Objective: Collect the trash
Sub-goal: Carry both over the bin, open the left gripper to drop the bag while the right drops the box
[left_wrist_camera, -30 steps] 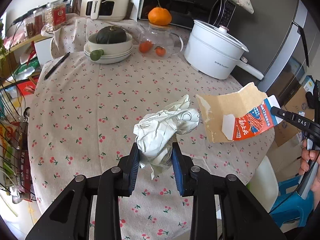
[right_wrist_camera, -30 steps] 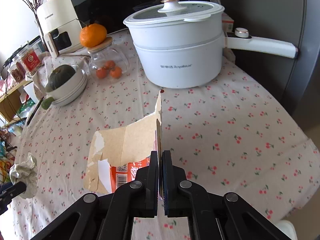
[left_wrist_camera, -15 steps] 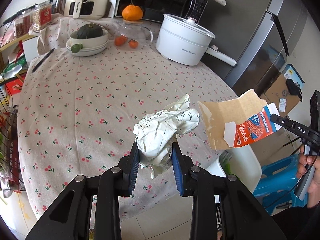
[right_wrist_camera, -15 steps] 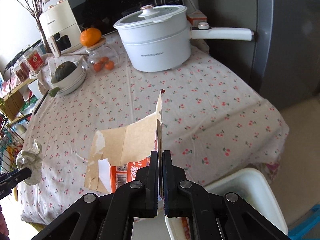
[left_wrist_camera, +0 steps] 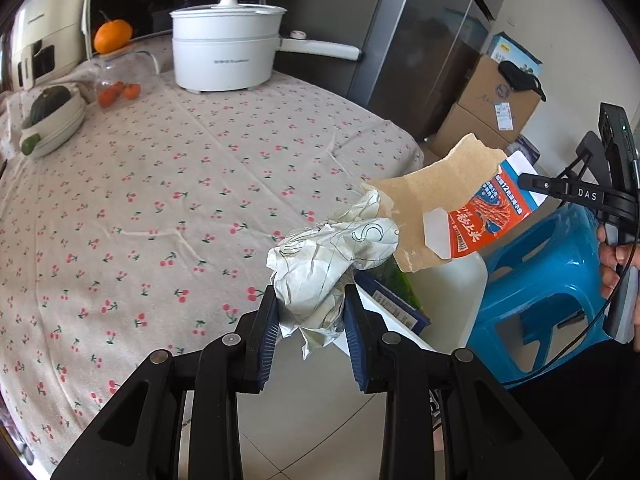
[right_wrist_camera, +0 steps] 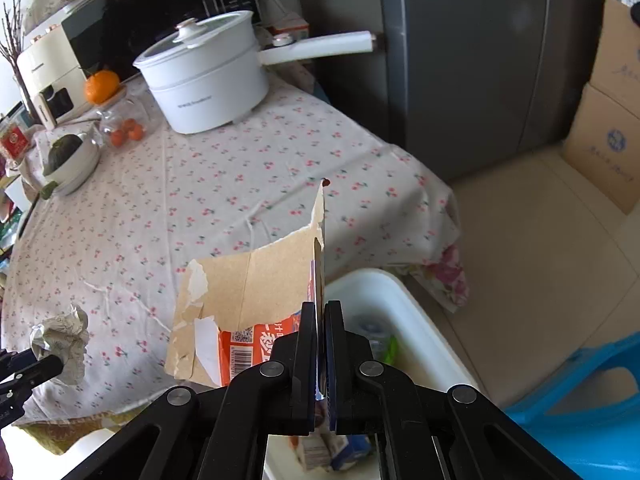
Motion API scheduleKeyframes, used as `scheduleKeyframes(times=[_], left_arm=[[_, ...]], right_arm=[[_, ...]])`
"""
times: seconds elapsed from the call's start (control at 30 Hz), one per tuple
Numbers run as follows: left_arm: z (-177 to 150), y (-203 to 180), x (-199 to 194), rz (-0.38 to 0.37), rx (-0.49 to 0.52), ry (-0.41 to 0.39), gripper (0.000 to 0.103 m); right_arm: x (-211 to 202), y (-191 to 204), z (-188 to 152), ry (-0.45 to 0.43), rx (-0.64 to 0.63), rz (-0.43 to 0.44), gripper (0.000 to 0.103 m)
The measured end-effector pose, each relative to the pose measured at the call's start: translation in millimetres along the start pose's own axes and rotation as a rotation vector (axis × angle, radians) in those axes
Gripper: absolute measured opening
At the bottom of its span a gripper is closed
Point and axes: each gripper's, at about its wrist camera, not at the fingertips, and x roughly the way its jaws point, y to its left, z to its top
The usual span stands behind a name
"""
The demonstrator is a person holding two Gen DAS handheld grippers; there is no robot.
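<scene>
A ball of crumpled paper (left_wrist_camera: 328, 264) was pinched between the two blue pads of the left gripper (left_wrist_camera: 310, 320), low in the middle of the left wrist picture. It was squeezed at its lower part, so the loose top stuck up and nothing could drop out. In the right wrist picture the same paper (right_wrist_camera: 64, 340) was seen at the lower left, past the edge of the table (right_wrist_camera: 200, 184).

A torn piece of cardboard box (right_wrist_camera: 248, 312) was held by the right gripper (right_wrist_camera: 319, 344), whose pads were pressed almost together on the thin edge. The card was held standing on its edge, most likely because a flat sheet is best gripped that way.

Both pieces of trash were held off the table, over or just beside the white bin (right_wrist_camera: 404, 304) at the lower right of the right wrist picture. Some other rubbish was already seen inside it. The trash was likely being brought there to be let go into the bin.
</scene>
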Motion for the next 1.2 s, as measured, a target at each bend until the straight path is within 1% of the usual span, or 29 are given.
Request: scheduleKeyframes(times=[0.1,0.2,0.33,0.43,0.47,0.5,0.53,0.57,0.63,0.73,0.8,0.83,0.87,0.9,0.93,0.97,1.0,1.03,1.07,1.13,1.17,1.2], left_arm=[[2.4,-24.2,13.5,-0.027,0.037,0.013,0.033],[6.7,-45.6,27.5,-0.061,0.061,0.031,0.033],[9.8,-70.1,45.1,-0.088,0.092,0.045,0.033],[11.7,-83.5,58.7,-0.109,0.104,0.056,0.033],[12.1,-86.9,63.5,-0.112,0.108,0.061,0.033],[12.9,-90.3,68.5,-0.113,0.111,0.067,0.033],[13.5,-92.8,73.1,-0.114,0.112,0.072,0.034],[14.1,-96.1,78.1,-0.116,0.112,0.078,0.034],[15.9,-101.8,87.3,-0.124,0.115,0.088,0.034],[17.6,-110.6,98.2,-0.124,0.138,0.090,0.034],[19.4,-114.4,106.0,-0.131,0.147,0.090,0.037],[20.1,-115.4,108.9,-0.143,0.146,0.091,0.045],[21.1,-115.4,112.7,-0.140,0.138,0.105,0.051],[21.7,-114.7,115.2,-0.121,0.124,0.121,0.067],[21.5,-113.1,114.1,-0.102,0.109,0.120,0.076],[20.8,-111.1,110.3,-0.088,0.100,0.108,0.080],[19.2,-108.8,105.3,-0.071,0.092,0.099,0.085],[17.9,-106.4,100.1,-0.048,0.080,0.095,0.089],[16.0,-103.5,94.0,-0.026,0.066,0.091,0.090],[11.6,-98.0,80.0,0.031,0.042,0.070,0.095],[8.6,-95.7,72.2,0.069,0.037,0.055,0.097],[5.9,-94.5,66.0,0.122,0.041,0.054,0.099]], right_arm=[[1.8,-20.0,-10.4,0.025,-0.002,-0.063,0.002],[11.2,-38.5,-19.3,0.063,0.010,-0.097,0.002],[29.4,-51.9,-32.1,0.127,0.020,-0.104,0.002],[42.3,-51.9,-37.0,0.146,0.002,-0.077,0.007],[47.1,-52.0,-37.4,0.160,-0.001,-0.069,0.010],[50.9,-53.5,-37.3,0.176,0.003,-0.060,0.016],[53.0,-54.7,-36.9,0.184,0.013,-0.053,0.031],[52.3,-56.7,-36.3,0.180,0.023,-0.047,0.043],[47.9,-59.5,-34.5,0.168,0.033,-0.048,0.046],[41.4,-63.3,-33.8,0.159,0.039,-0.046,0.047],[39.1,-65.7,-33.3,0.157,0.044,-0.047,0.048],[39.1,-66.1,-32.9,0.155,0.044,-0.051,0.048],[38.7,-66.5,-32.7,0.153,0.042,-0.055,0.048],[38.7,-66.8,-32.1,0.150,0.042,-0.058,0.049],[38.0,-67.0,-32.0,0.147,0.043,-0.061,0.052],[36.9,-66.6,-31.8,0.143,0.042,-0.064,0.057],[34.8,-66.1,-31.8,0.137,0.038,-0.071,0.061],[32.8,-63.9,-32.1,0.128,0.030,-0.080,0.068],[29.8,-60.9,-32.9,0.119,0.016,-0.092,0.071],[22.2,-52.7,-35.0,0.098,-0.018,-0.113,0.074],[18.2,-47.5,-36.0,0.088,-0.034,-0.121,0.078],[13.6,-42.1,-36.9,0.076,-0.046,-0.125,0.079]])
